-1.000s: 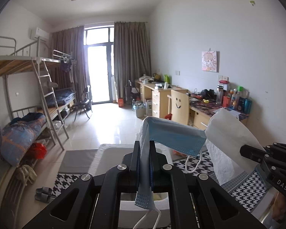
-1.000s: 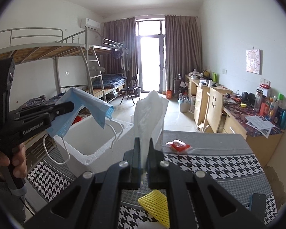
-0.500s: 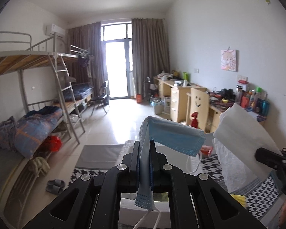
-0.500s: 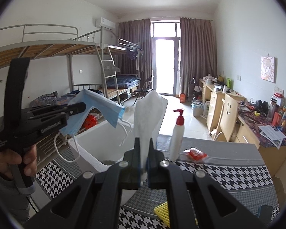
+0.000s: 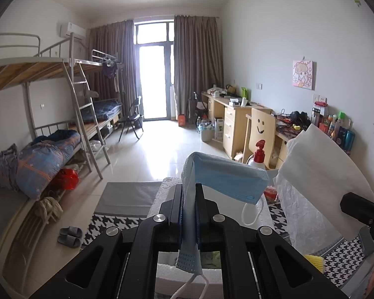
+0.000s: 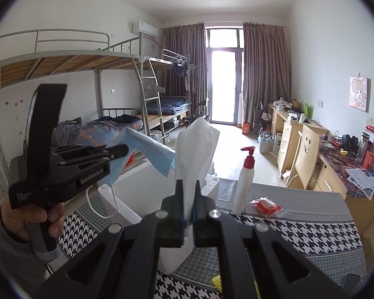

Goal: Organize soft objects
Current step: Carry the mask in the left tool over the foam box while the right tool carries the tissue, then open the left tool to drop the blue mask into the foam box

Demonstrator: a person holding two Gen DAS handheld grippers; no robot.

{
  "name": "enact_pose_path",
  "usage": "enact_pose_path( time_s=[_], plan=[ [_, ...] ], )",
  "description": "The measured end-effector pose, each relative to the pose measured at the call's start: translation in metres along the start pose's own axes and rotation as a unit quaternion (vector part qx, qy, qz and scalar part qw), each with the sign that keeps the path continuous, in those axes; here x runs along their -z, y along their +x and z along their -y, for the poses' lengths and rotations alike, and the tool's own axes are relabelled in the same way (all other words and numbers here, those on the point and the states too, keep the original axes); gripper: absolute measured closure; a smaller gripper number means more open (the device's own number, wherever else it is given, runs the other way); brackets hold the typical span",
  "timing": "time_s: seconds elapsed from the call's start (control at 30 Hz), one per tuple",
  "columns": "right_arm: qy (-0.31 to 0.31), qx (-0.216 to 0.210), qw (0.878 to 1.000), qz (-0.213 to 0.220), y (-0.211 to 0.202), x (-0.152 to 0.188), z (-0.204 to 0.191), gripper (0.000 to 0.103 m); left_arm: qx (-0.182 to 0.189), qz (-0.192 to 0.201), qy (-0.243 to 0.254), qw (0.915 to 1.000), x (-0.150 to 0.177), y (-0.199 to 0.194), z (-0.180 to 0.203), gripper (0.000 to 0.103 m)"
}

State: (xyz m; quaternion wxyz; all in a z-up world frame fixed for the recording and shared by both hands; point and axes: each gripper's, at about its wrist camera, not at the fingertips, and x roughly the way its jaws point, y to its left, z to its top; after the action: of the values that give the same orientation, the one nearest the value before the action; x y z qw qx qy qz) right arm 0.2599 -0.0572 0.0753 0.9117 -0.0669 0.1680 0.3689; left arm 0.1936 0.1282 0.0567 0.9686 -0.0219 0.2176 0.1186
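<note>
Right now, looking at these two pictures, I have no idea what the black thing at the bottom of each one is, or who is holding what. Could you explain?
There is no robot here. A person holds a black two-fingered tool in each hand, and each tool carries a wide-angle camera looking along its fingers, so its own fingers fill the bottom of its picture.

In the left camera's view, the left tool is shut on a blue face mask, whose white ear loops dangle. In the right camera's view, the right tool is shut on a white tissue; the person's left hand shows at the side.

Below them is a table with a houndstooth cloth. On it stand a white foam box and a pump bottle with a red top, and a red packet and something yellow lie there.
</note>
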Motion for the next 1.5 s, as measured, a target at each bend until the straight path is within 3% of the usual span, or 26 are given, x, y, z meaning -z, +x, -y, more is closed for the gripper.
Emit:
enact_pose_path(
  time_s=[0.43, 0.57, 0.6, 0.63, 0.7, 0.77, 0.83, 0.87, 1.5],
  plan=[
    [0.000, 0.001, 1.000, -0.009, 0.009, 0.000, -0.002, 0.096, 0.012, -0.028, -0.006, 0.9995, 0.006, 0.024, -0.003, 0.095],
    [0.004, 0.003, 1.000, -0.011, 0.012, -0.001, 0.000, 0.096, 0.011, -0.043, -0.010, 0.9990, 0.009, 0.032, -0.006, 0.088],
    [0.004, 0.004, 1.000, -0.012, 0.013, -0.001, 0.000, 0.096, 0.013, -0.044, -0.010, 0.9989, 0.010, 0.033, -0.006, 0.074],
    [0.005, 0.004, 1.000, -0.014, 0.014, -0.001, 0.000, 0.096, 0.015, -0.045, -0.011, 0.9988, 0.010, 0.033, -0.007, 0.053],
    [0.002, 0.006, 1.000, -0.017, 0.016, -0.002, 0.000, 0.096, 0.016, -0.041, -0.014, 0.9990, 0.011, 0.031, -0.007, 0.030],
    [0.002, 0.007, 1.000, -0.018, 0.017, -0.002, 0.000, 0.096, 0.016, -0.033, -0.016, 0.9992, 0.011, 0.028, -0.009, 0.026],
    [0.001, 0.009, 1.000, -0.019, 0.017, -0.003, 0.000, 0.096, 0.015, -0.029, -0.012, 0.9994, 0.010, 0.024, -0.008, 0.005],
    [0.001, 0.011, 1.000, -0.020, 0.018, -0.004, -0.001, 0.096, 0.015, -0.021, -0.010, 0.9996, 0.010, 0.022, -0.006, 0.002],
    [-0.015, 0.008, 1.000, -0.013, 0.021, -0.021, -0.010, 0.096, -0.007, 0.009, -0.008, 0.9999, 0.012, 0.000, -0.015, 0.001]
  ],
)
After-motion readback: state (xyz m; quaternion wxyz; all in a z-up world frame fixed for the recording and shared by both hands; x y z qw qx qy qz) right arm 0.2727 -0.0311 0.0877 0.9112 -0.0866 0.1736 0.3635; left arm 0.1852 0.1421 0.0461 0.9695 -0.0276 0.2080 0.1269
